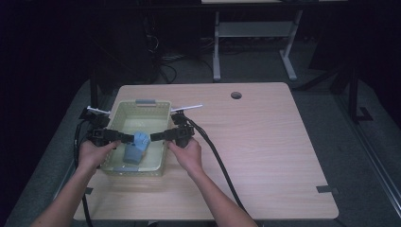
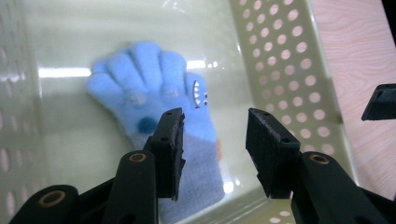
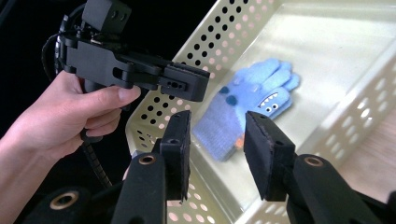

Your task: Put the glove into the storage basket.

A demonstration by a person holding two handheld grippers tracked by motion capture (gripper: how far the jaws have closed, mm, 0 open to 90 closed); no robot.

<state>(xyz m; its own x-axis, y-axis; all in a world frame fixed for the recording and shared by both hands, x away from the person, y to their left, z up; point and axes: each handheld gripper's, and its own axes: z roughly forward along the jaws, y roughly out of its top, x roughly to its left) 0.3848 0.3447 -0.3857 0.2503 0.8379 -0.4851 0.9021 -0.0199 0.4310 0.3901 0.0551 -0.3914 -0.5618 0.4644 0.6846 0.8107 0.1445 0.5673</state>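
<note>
A light blue knitted glove (image 1: 136,147) with a small toothed face lies flat on the bottom of a pale yellow perforated basket (image 1: 142,105). In the high view my left gripper (image 1: 128,138) reaches in over the basket's left wall and my right gripper (image 1: 156,137) over its right wall, their tips facing each other above the glove. In the left gripper view the glove (image 2: 154,79) lies below my left gripper (image 2: 215,135), which is open and holds nothing. In the right gripper view my right gripper (image 3: 217,140) is open too, above the glove (image 3: 252,100), with the left gripper (image 3: 187,84) opposite.
The basket stands at the left of a wooden table (image 1: 265,142), near its left edge. A white stick (image 1: 187,109) lies behind the basket's right corner. A cable (image 1: 217,163) trails from the right gripper toward the front edge. A round hole (image 1: 236,95) is at the back.
</note>
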